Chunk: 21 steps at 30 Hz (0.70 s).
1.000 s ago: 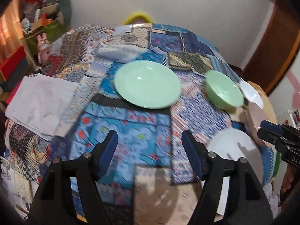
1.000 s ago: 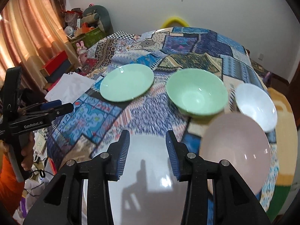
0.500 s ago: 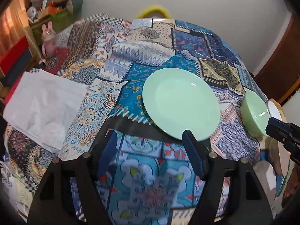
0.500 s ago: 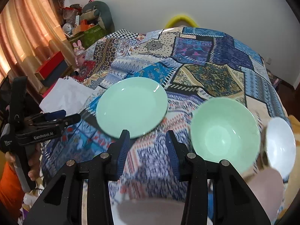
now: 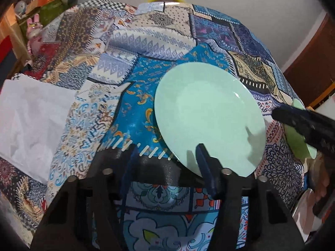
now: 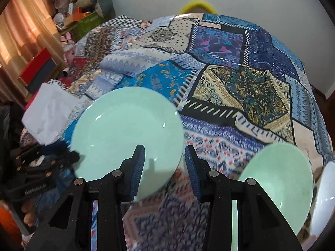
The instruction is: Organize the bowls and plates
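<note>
While nothing looks stacked yet, both claws are released: left claw (image 5: 166, 167) and right claw (image 6: 165, 169) each have the green plate (image 6: 127, 133) just ahead. Green bowl (image 6: 276, 184) sits right of the right claw, separate. Sorting barely begun.

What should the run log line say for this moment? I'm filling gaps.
left gripper: open, at round mint-green plate near rim | right gripper: open, at same plate | mint-green bowl: untouched
</note>
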Available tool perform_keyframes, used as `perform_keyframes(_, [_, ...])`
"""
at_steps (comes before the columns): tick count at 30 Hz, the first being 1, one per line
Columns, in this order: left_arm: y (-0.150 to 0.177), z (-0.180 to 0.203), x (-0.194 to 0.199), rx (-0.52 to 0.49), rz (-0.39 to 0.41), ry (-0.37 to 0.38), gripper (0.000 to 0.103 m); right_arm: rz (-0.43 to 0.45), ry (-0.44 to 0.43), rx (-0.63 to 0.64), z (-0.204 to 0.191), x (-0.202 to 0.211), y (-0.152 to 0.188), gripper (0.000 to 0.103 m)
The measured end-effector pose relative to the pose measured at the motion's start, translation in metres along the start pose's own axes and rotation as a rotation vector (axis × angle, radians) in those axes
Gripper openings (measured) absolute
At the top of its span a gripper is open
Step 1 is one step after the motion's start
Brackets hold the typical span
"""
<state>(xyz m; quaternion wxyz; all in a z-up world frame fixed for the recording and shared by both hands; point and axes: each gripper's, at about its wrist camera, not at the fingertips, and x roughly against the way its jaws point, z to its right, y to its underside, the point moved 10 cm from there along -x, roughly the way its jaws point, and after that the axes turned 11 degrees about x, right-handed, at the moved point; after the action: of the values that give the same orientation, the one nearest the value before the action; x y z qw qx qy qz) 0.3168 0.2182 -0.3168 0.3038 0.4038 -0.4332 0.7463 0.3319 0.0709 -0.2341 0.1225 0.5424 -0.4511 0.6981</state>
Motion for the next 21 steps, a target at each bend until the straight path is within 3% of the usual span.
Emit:
perform_keyframes(7, [0.0,0.001,-0.004,0.011,0.001,0.051,0.04,-0.087,0.003,0.0,0.008,-0.028,0.002,0.034])
perform_keyframes(15, [-0.005,0.006,-0.012,0.004,-0.003,0.048,0.03,-0.161,-0.021,0.003,0.005,-0.05,0.004,0.032])
perform_keyframes(18, [-0.004,0.006,-0.011,0.0,-0.01,0.052,0.022,-0.171,-0.05,0.002,0.001,-0.047,0.006,0.029])
perform_keyframes(21, [-0.002,0.004,-0.009,0.002,-0.011,0.039,0.021,-0.175,-0.077,0.002,-0.004,-0.042,0.014,0.028])
